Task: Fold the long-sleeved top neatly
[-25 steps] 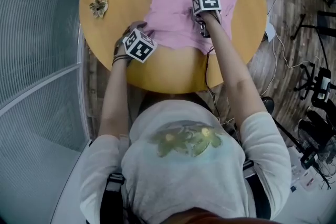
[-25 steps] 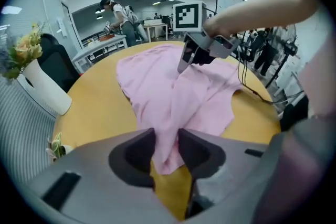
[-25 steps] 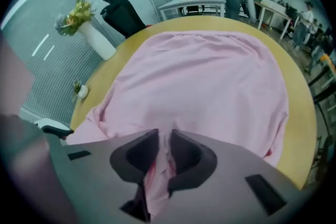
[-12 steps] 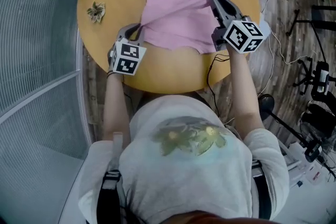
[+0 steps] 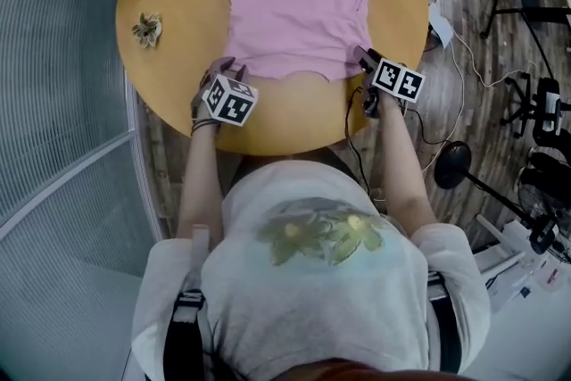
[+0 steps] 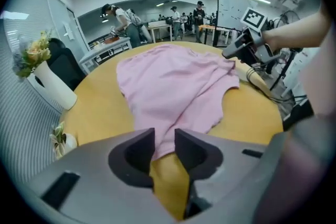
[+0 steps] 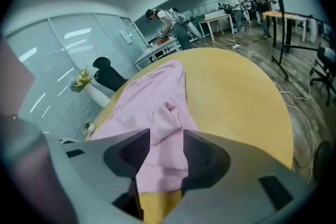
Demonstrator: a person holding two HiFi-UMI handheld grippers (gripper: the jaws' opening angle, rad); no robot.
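In the last second my right gripper (image 7: 167, 145) has swung off the middle of the pink top (image 5: 299, 0) and come back to its near right corner, while my left gripper (image 6: 164, 140) has kept to the near left corner. The top now lies flatter and squarer on the table (image 5: 183, 9), and no sleeve sticks out at the sides in the head view. I take that as the smoothing being done and both hands set at the hem for the next fold, probably near edge up to far edge. Both sets of fingers have just been opening. The left fingers (image 6: 134, 153) stand a little apart with the hem corner reaching into the gap, not pinched. The right fingers (image 7: 203, 157) stand wider, with cloth lying loose between them and a small bunched fold just beyond.
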